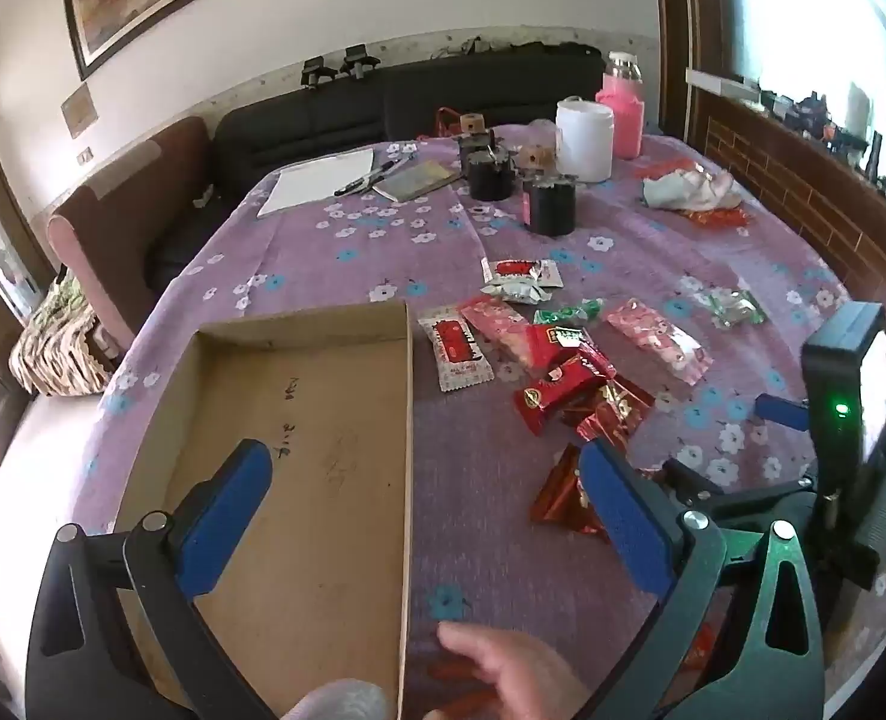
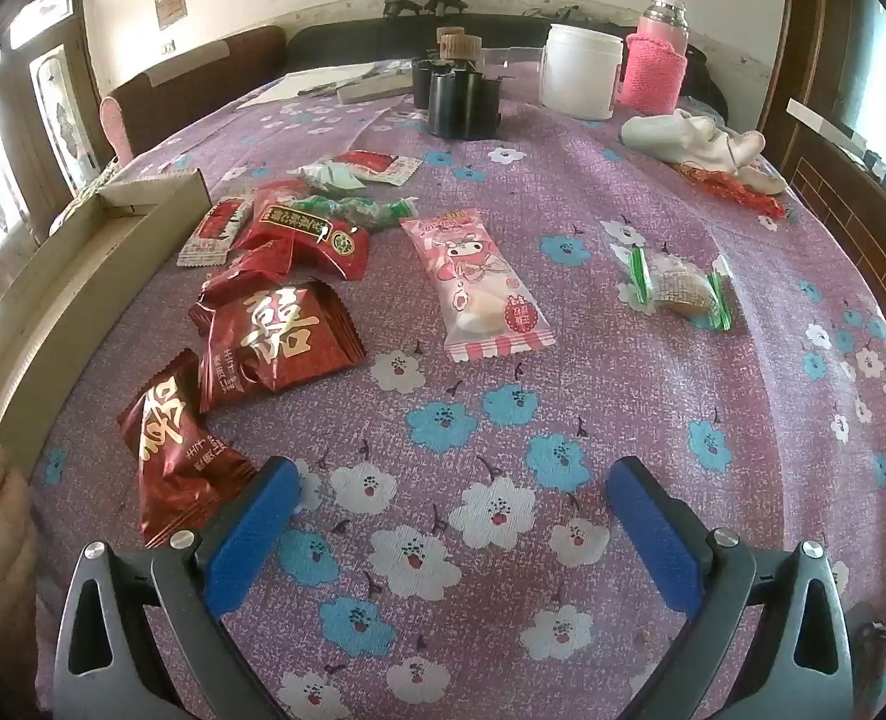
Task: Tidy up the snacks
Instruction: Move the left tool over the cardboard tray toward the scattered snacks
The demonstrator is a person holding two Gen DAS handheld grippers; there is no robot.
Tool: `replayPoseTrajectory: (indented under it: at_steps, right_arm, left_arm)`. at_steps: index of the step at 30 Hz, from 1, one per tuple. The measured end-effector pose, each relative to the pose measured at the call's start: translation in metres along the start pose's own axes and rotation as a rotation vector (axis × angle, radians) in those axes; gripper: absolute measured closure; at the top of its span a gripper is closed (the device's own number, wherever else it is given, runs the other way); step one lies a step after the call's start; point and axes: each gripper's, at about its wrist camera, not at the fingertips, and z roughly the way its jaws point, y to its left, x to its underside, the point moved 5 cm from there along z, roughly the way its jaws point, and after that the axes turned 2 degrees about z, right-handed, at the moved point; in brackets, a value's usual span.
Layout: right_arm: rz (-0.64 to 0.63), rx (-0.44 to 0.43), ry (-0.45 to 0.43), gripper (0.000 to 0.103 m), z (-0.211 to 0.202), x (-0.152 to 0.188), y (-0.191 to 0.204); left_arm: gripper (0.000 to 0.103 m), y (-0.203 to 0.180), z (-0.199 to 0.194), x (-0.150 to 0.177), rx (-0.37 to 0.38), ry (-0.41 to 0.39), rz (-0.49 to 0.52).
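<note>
Cardboard box [image 1: 299, 438] bare inside, snacks [image 2: 281, 348] scattered beside it

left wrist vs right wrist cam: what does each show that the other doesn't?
Left wrist only: the cardboard box's bare floor, the open left gripper above its right wall, and the right gripper's body.
Right wrist only: the open right gripper over bare tablecloth, and the print on the dark red packets.
Both: the pink snack packet, white jar, pink-sleeved bottle.

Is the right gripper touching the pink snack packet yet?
Apart. The right wrist view shows bare tablecloth between the open right gripper and the pink snack packet.
</note>
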Motion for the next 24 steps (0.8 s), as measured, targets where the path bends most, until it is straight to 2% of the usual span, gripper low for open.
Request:
replayPoseTrajectory:
  at_steps: [4,8,15,18,24]
  right_arm:
    - [0.0,0.0,-0.001,0.0,0.0,0.0,0.0]
    - [0.0,0.0,-0.001,0.0,0.0,0.0,0.0]
    - [0.0,0.0,-0.001,0.0,0.0,0.0,0.0]
    - [0.0,0.0,0.0,0.0,0.0,0.0,0.0]
    - [0.0,0.0,0.0,0.0,0.0,0.0,0.0]
  left_arm:
    - [0.0,0.012,-0.011,0.001,0.018,-0.044,-0.052]
    - [0.0,0.048,-0.035,0.03,0.027,-0.093,-0.132]
    - [0.0,0.129,-0.052,0.065,-0.063,-0.101,-0.262]
    - [0.0,0.156,-0.052,0.076,-0.063,-0.09,-0.328]
    - [0.0,0.174,-0.049,0.082,-0.049,-0.091,-0.354]
